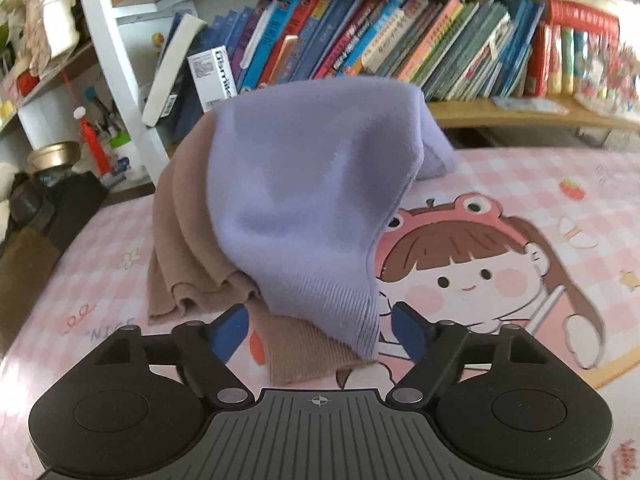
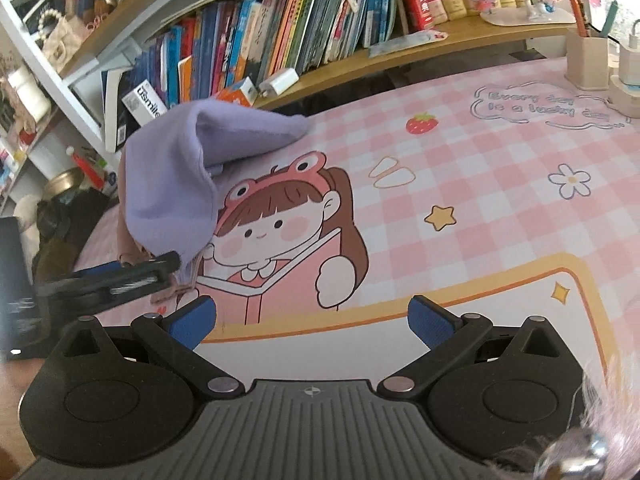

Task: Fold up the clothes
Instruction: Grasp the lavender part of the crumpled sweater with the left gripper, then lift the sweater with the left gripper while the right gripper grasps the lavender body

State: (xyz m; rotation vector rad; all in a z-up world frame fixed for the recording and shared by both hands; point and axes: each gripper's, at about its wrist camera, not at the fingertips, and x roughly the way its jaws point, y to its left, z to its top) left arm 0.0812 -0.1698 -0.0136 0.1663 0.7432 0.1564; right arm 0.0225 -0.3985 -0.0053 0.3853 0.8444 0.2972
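A lilac knit garment (image 1: 304, 184) is draped in a tall heap over a brown ribbed garment (image 1: 188, 248) on the pink checked mat (image 1: 520, 200). My left gripper (image 1: 320, 332) is open. Its blue pads (image 1: 232, 332) stand either side of the lilac ribbed cuff and the brown hem, with a gap on each side. In the right wrist view the lilac garment (image 2: 168, 184) hangs at the left, and the left gripper (image 2: 160, 268) reaches its lower edge from the side. My right gripper (image 2: 312, 320) is open over the mat (image 2: 480, 160), with nothing between its fingers.
A shelf packed with books (image 1: 400, 40) runs along the back edge, and the same books (image 2: 280, 28) show in the right wrist view. A pen holder (image 2: 586, 60) and a charger (image 2: 630, 64) stand at the far right. A dark bag (image 1: 60, 208) lies off the left side.
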